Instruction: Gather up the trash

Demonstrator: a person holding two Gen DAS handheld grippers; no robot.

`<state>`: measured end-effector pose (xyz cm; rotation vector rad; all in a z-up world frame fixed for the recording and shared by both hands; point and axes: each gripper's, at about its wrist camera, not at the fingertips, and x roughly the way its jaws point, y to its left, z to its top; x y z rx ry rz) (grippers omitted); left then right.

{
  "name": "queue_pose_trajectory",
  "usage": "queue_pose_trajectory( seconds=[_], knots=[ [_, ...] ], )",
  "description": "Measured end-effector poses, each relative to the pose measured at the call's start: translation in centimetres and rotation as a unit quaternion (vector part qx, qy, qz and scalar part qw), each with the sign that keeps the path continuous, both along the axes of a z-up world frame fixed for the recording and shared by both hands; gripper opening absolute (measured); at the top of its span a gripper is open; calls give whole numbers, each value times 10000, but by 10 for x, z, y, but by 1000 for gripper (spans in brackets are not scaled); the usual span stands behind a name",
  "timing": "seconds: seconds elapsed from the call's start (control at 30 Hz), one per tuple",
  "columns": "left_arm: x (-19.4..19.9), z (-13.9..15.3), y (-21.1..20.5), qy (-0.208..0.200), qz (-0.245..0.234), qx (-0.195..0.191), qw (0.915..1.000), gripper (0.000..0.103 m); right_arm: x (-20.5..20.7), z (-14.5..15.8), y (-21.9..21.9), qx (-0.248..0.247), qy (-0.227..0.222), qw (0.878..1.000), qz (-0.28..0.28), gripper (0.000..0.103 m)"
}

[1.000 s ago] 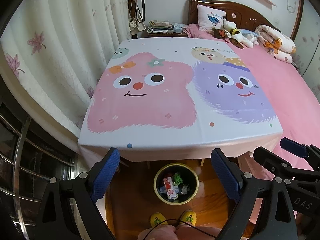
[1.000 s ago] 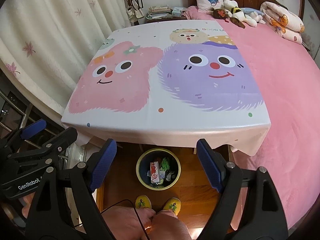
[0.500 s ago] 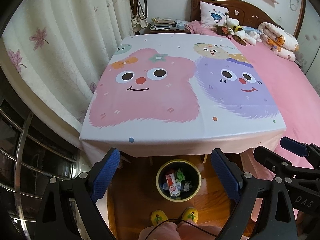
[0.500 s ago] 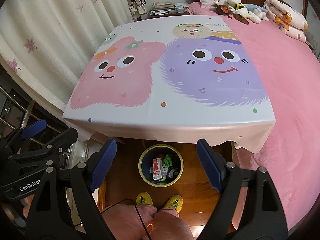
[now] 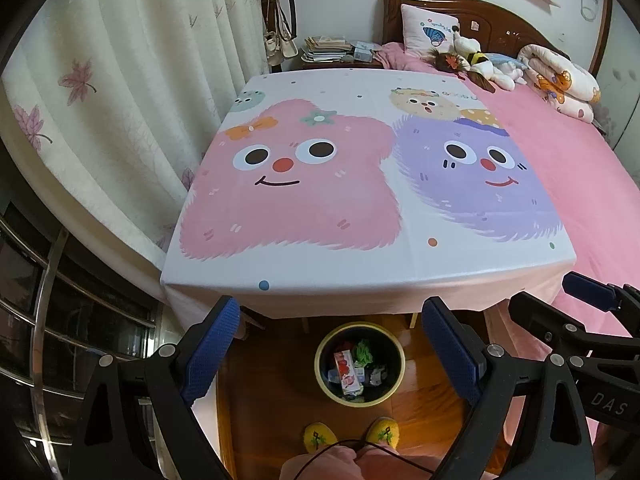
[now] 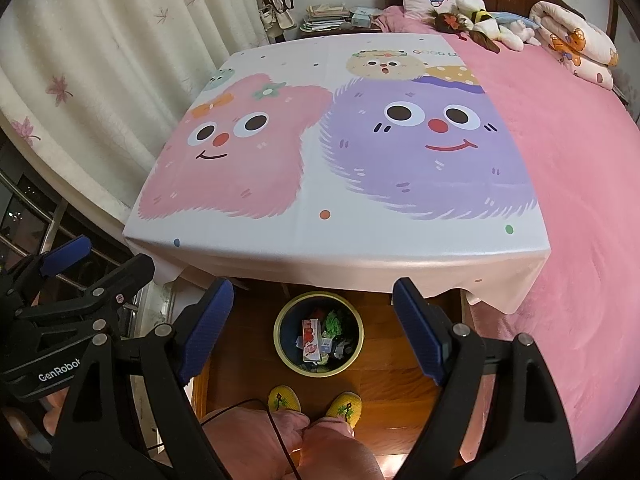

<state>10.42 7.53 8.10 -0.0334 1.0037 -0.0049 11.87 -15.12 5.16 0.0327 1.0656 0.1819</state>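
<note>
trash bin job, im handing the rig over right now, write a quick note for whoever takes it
Left gripper: open, empty, held above the floor by the table's near edge.
Right gripper: open, empty, beside it.
Trash bin: on the wood floor under the table's near edge, just ahead of the person's yellow slippers. It holds a red and white carton, green crumpled wrapper and other scraps.
Done: tablecloth shows no trash on it.
Left: nothing visible to collect; check areas outside both views.

Both views have drawn back and risen: the tabletop (image 5: 360, 264) near edge sits higher in frame, and the bin (image 5: 359, 362) beneath shows more fully.
</note>
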Motion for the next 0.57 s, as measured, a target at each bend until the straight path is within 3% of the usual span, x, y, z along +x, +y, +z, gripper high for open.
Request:
queue_pose_trajectory(
  seconds=[0.57],
  knots=[
    [4, 0, 3, 7, 2, 7, 10000, 93, 7, 1, -2, 32, -2, 9999, 109, 80]
  ],
)
